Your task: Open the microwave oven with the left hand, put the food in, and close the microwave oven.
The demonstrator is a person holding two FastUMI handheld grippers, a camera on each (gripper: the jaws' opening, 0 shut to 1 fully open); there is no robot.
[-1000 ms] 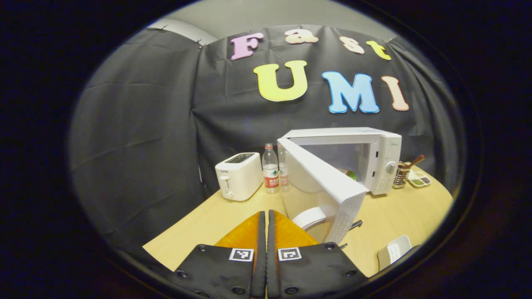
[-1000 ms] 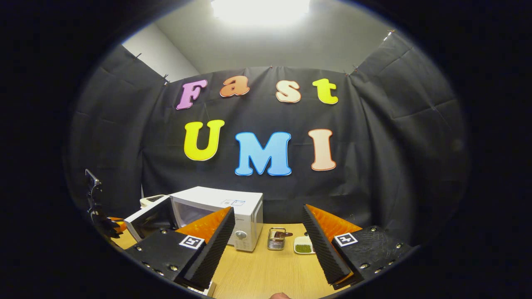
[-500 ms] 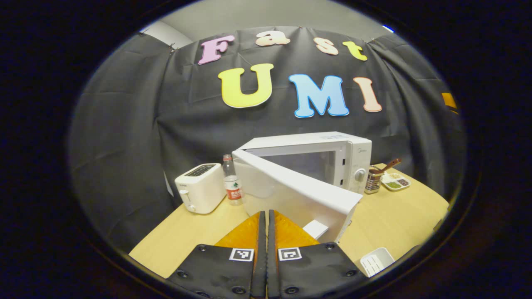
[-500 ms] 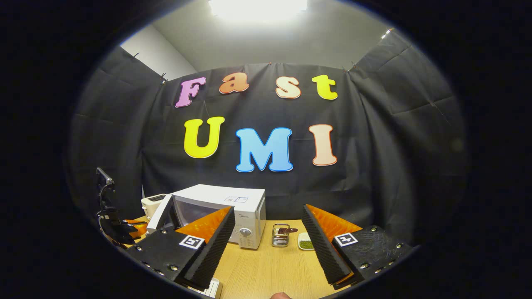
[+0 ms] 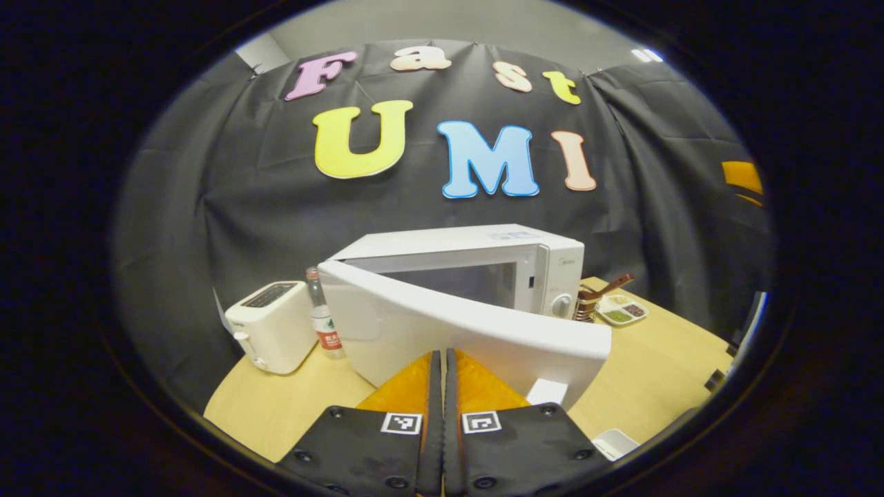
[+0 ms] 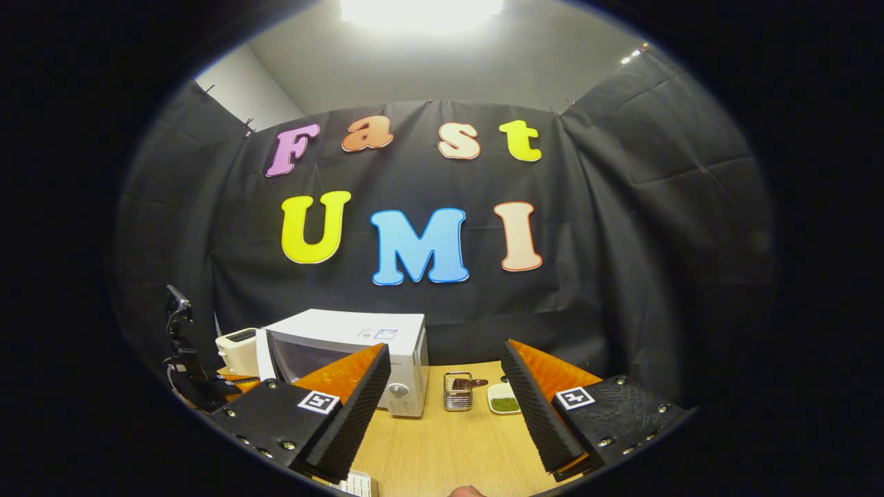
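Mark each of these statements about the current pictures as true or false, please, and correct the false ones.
1. The microwave door is fully shut. False: it stands partly open, swung out from the microwave.
2. The left gripper has its fingers pressed together, right at the door. True.
3. The right gripper holds the food. False: its fingers are spread apart with nothing between them.
4. A white toaster stands beside a water bottle, on the hinge side of the microwave. True.
5. The toaster lies on its side. False: it stands upright on the table.
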